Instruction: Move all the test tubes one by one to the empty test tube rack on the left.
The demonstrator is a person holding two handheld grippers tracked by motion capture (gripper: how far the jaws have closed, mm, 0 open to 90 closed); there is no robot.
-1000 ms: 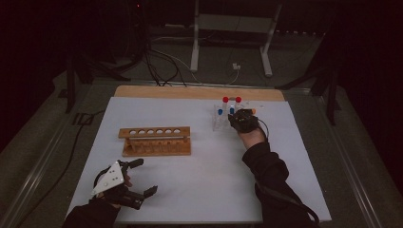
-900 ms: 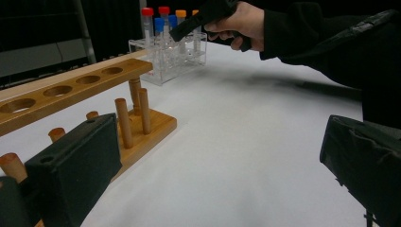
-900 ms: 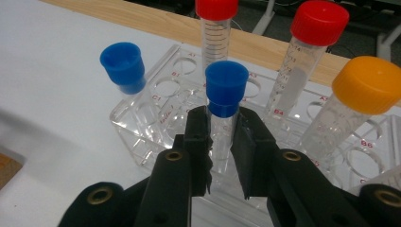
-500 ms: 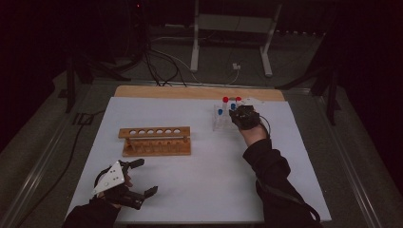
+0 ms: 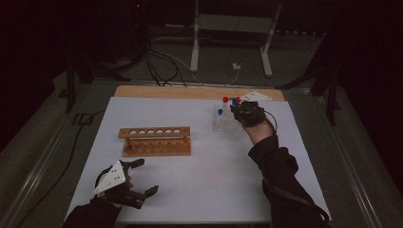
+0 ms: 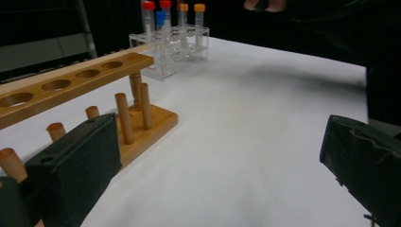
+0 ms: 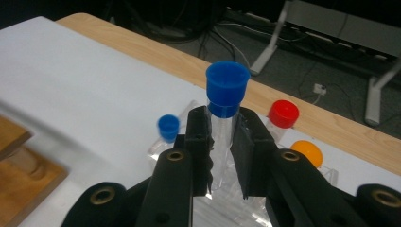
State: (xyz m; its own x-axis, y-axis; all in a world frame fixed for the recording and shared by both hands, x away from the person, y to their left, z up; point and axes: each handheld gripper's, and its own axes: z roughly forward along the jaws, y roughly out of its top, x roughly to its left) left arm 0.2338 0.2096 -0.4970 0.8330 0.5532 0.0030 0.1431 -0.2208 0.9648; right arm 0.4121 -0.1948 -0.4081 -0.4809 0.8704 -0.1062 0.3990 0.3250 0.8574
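My right gripper is shut on a clear tube with a blue cap, held upright just above the clear plastic rack. Still standing in that rack are tubes with a blue cap, a red cap and an orange cap. In the high view the right gripper hovers over the clear rack at the table's far right. An empty wooden rack with a row of holes stands mid-left. My left gripper rests open near the front left corner, its jaws wide apart around bare table.
A white mat covers the table, with a bare wooden strip along the far edge. Cables and a metal stand's legs lie on the floor beyond. The wooden rack's pegs are close to the left gripper's left jaw.
My right gripper has risen a little above the clear rack with the blue-capped tube in its jaws. The left gripper has stayed where it was.
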